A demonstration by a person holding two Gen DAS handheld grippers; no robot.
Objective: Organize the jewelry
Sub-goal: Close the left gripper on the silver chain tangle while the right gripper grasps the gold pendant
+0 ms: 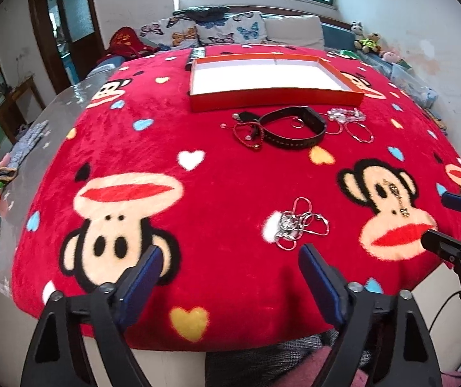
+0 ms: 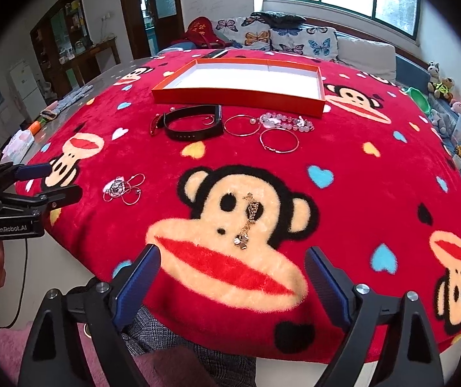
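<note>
While both jaws gape: scattered jewelry (image 2: 246, 222) untouched.

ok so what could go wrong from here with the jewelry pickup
1. The silver chain tangle ahead of the open left gripper is knotted loops; a pinch may lift the whole clump or snag.
2. The gold bracelet in front of the open right gripper lies flat in the plush blanket, so the fingers could grab pile instead.
3. The orange tray sits behind the other jewelry; reaching over could drag the bangles.
</note>
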